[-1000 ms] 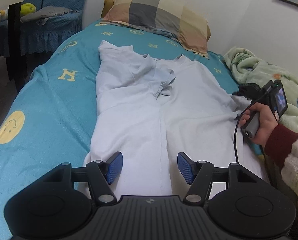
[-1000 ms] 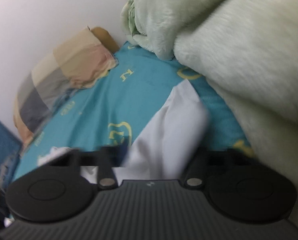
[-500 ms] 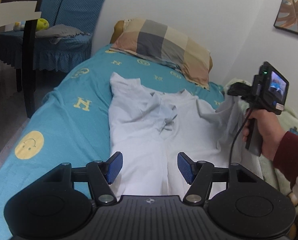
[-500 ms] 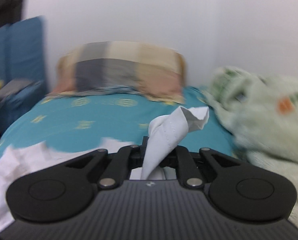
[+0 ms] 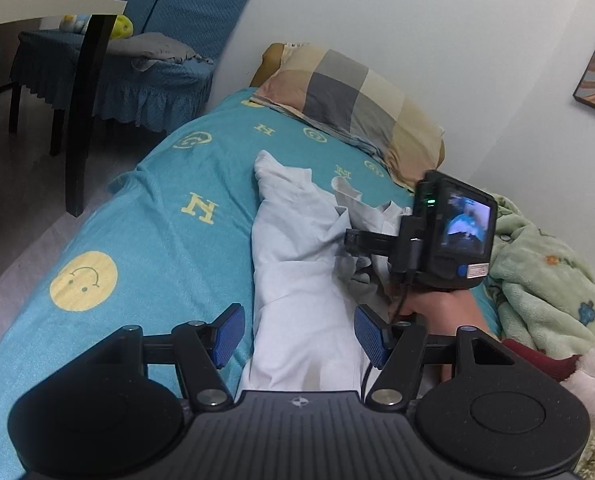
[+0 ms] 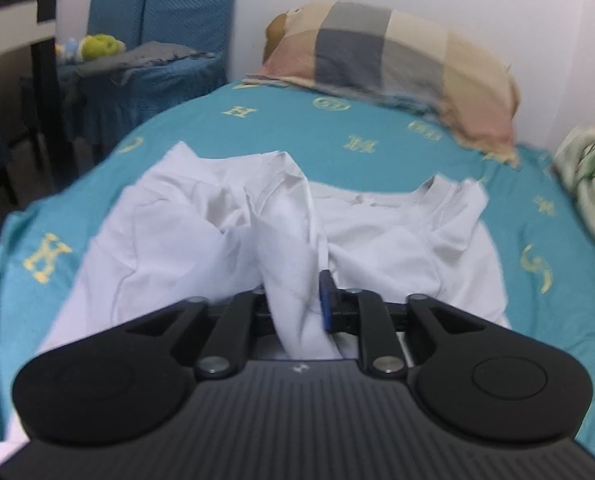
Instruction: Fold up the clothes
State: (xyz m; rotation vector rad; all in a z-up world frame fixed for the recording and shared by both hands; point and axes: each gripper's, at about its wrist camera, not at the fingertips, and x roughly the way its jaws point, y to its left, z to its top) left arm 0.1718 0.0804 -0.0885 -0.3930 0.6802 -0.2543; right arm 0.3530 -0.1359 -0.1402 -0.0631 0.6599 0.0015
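Observation:
A white T-shirt (image 5: 297, 280) lies lengthwise on the teal bed, its left side folded over the middle. My left gripper (image 5: 297, 330) hovers open above the shirt's lower part, its blue pads (image 5: 229, 332) apart with nothing between them. My right gripper (image 6: 295, 300) is shut on a bunched fold of the T-shirt (image 6: 377, 248), which drapes between its fingers. In the left wrist view the right gripper (image 5: 357, 240) and the hand (image 5: 445, 308) holding it sit over the shirt's middle, hiding its right side.
A checked pillow (image 5: 357, 104) lies at the head of the bed by the white wall. A green fleece blanket (image 5: 545, 280) is heaped at the right. A blue-covered chair (image 5: 149, 68) and a dark table leg (image 5: 85, 120) stand left of the teal sheet (image 5: 137, 240).
The right gripper has carried the shirt's right side up and leftward over the middle. The left gripper has lifted and tilted back while staying open.

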